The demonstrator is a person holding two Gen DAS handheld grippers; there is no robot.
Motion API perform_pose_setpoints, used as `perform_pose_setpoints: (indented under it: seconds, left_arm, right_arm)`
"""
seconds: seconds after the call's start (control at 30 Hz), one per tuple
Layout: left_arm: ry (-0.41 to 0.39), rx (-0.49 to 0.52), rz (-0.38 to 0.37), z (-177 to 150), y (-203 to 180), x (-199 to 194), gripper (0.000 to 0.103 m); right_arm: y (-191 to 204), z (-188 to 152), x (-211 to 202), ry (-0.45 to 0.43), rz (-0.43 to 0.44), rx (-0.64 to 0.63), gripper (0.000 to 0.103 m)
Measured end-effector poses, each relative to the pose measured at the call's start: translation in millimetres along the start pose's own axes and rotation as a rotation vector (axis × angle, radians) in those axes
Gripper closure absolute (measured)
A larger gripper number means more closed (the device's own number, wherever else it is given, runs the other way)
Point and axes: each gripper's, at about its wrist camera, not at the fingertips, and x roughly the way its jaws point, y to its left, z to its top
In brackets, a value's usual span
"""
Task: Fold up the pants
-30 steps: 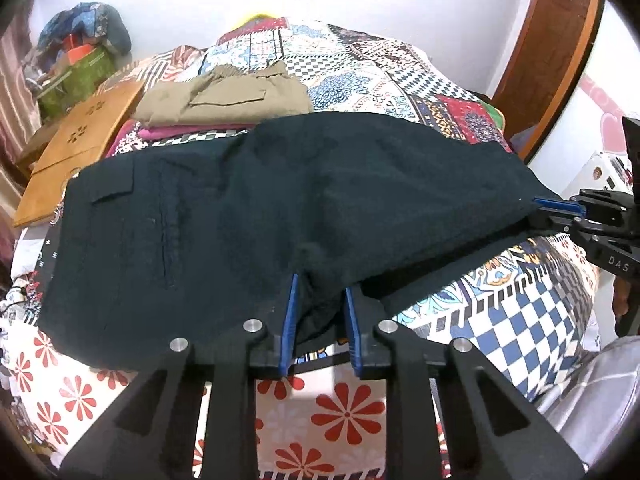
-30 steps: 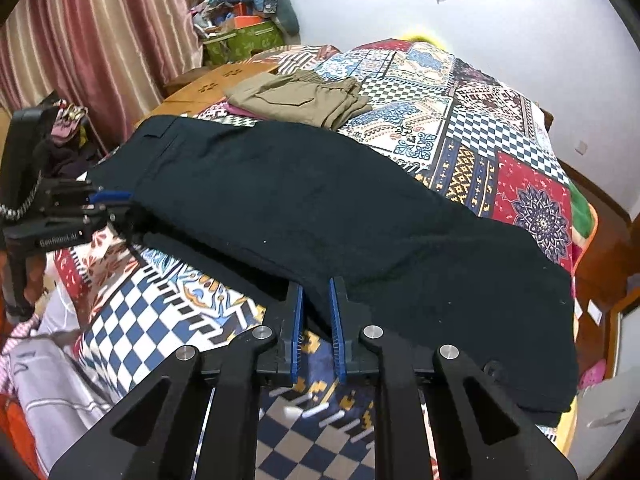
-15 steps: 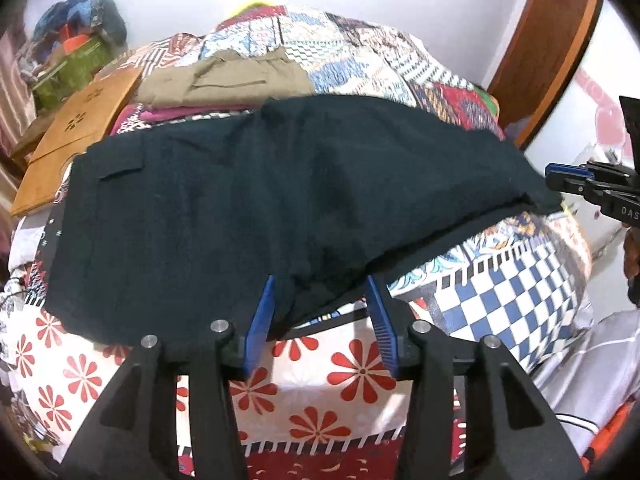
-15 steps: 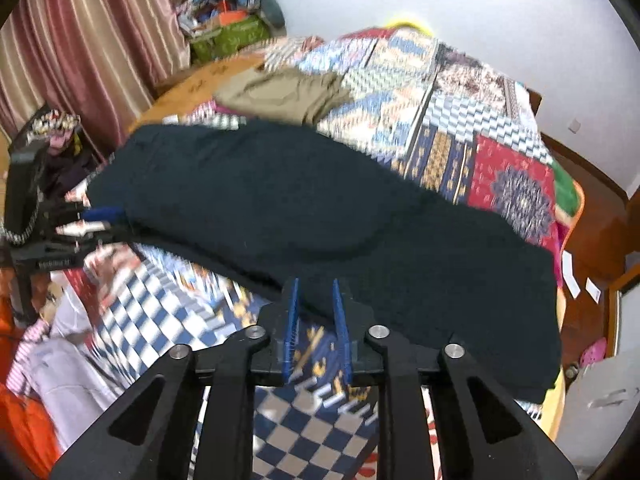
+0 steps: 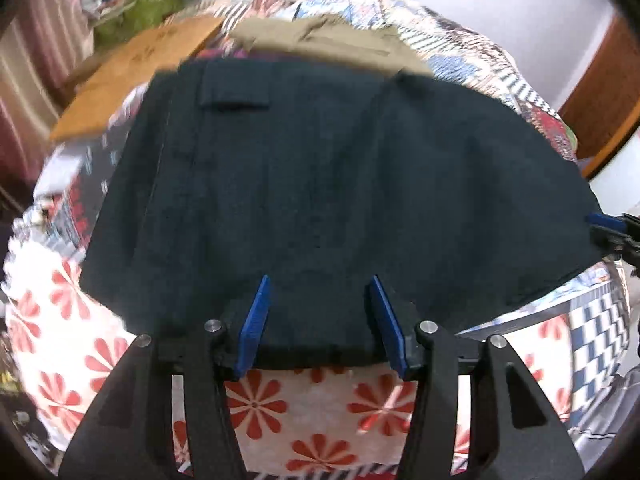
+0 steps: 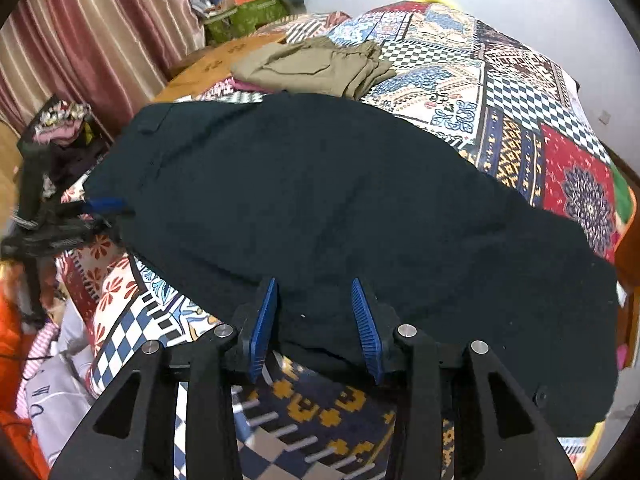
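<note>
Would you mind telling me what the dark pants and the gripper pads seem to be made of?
Dark pants: likely matte woven cotton, soft and draping, no sheen. Left gripper pads: blue, ridged, probably rubber or plastic.

Folded khaki trousers [image 6: 316, 66] crowded the far edge of the black pants [image 6: 340, 208]; bare patchwork bedspread [image 6: 500, 92] lay open on the right.

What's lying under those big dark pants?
The dark pants lie on a patchwork bedspread, which shows all around them. Whatever sits directly beneath the fabric is covered and cannot be seen.
</note>
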Motion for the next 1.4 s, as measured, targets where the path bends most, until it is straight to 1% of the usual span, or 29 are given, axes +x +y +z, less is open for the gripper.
perform_pose_setpoints:
  seconds: [0.07, 0.13, 0.17, 0.27, 0.3, 0.4, 0.43, 0.47, 0.6, 0.73, 0.83, 0.9, 0.97, 1.03, 1.13, 1.23, 1.3, 1.4]
  left_arm:
    - [-0.005, -0.039, -0.028, 0, 8, -1, 0.052]
    - [-0.003, -0.060, -0.041, 4, 9, -6, 0.052]
    - [-0.006, -0.068, -0.049, 8, 12, -10, 0.052]
    - [-0.056, -0.070, -0.016, 21, 17, -25, 0.052]
    - [-0.075, -0.075, -0.018, 28, 21, -29, 0.052]
    - [-0.132, -0.086, -0.026, 44, 29, -44, 0.052]
    - [-0.143, -0.081, -0.016, 51, 30, -45, 0.052]
    - [-0.152, -0.072, 0.004, 63, 30, -45, 0.052]
    - [-0.181, -0.036, 0.015, 92, 31, -43, 0.052]
    - [-0.190, -0.019, 0.041, 114, 33, -32, 0.052]
    - [-0.164, -0.039, 0.005, 127, 40, -19, 0.053]
    - [-0.147, -0.059, -0.031, 133, 47, -8, 0.057]
    - [-0.133, -0.070, -0.054, 136, 52, -1, 0.065]
    - [-0.124, -0.073, -0.068, 138, 55, 6, 0.068]
    - [-0.120, -0.063, -0.072, 140, 57, 16, 0.071]
    - [-0.114, -0.041, -0.054, 142, 59, 25, 0.074]
    - [-0.109, -0.032, -0.054, 142, 61, 32, 0.074]
    - [-0.111, -0.032, -0.067, 143, 65, 38, 0.073]
  right_arm:
    - [-3, -2, -4, 0.008, -0.016, -0.006, 0.066]
    - [-11, -7, -9, 0.017, -0.035, -0.003, 0.059]
    - [-15, -9, -11, 0.020, -0.039, 0.002, 0.058]
    - [-25, -6, -19, 0.038, -0.034, 0.039, 0.057]
    - [-28, -4, -24, 0.035, -0.031, 0.051, 0.057]
    - [-25, 12, -35, -0.010, -0.059, 0.035, 0.057]
    - [-22, 19, -38, -0.029, -0.060, 0.025, 0.055]
    - [-19, 28, -40, -0.049, -0.063, 0.014, 0.055]
    - [-6, 61, -37, -0.096, -0.035, -0.032, 0.055]
    - [7, 100, -16, -0.127, -0.021, -0.088, 0.055]
    - [12, 125, 5, -0.116, -0.009, -0.112, 0.055]
    - [12, 141, 19, -0.092, 0.023, -0.103, 0.055]
    - [12, 158, 38, -0.068, 0.066, -0.082, 0.055]
    - [14, 172, 58, -0.044, 0.101, -0.071, 0.055]
    - [19, 185, 85, -0.010, 0.141, -0.066, 0.055]
    - [26, 192, 109, 0.037, 0.169, -0.068, 0.055]
    - [33, 190, 127, 0.087, 0.185, -0.083, 0.055]
    - [37, 187, 141, 0.142, 0.188, -0.110, 0.055]
